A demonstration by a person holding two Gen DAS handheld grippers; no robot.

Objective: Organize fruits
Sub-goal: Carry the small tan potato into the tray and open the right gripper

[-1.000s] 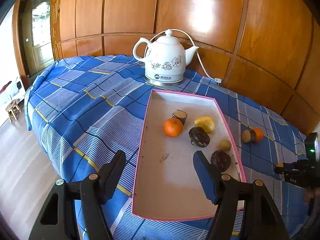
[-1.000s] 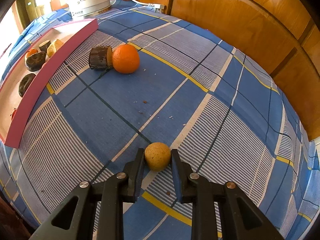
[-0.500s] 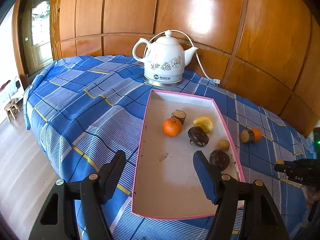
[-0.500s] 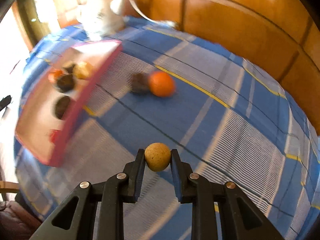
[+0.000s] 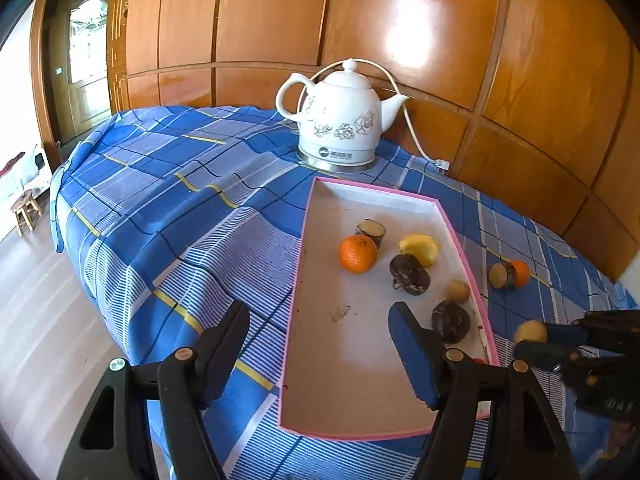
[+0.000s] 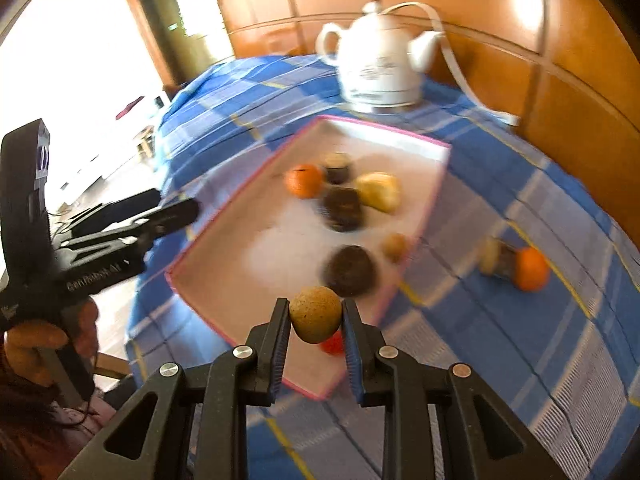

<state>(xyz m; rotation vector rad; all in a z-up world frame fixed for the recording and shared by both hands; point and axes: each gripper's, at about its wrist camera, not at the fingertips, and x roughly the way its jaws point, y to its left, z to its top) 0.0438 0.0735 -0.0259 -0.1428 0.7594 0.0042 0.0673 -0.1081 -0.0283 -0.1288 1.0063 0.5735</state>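
right gripper (image 6: pixel 315 322) grips a small tan round fruit (image 6: pixel 315 314) above the pink-rimmed tray (image 6: pixel 434 204); left gripper (image 5: pixel 320 344) gapes wide, holding nothing.

A pink-rimmed shallow cardboard tray (image 5: pixel 404 196) lies on the desk covered with a blue checked cloth (image 5: pixel 180 200). Behind it stands a white ceramic electric kettle (image 5: pixel 340 120). In the tray sit an orange mandarin (image 5: pixel 358 254), a yellow fruit piece (image 5: pixel 419 249) and two dark brown fruits (image 5: pixel 410 274). Right of the tray lie another small orange (image 5: pixel 521 273) and a cut brown stub (image 5: pixel 501 275), touching.

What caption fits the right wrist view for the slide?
Right hand-held gripper holds a tan round fruit over the pink tray's near edge; an orange waits on the cloth.
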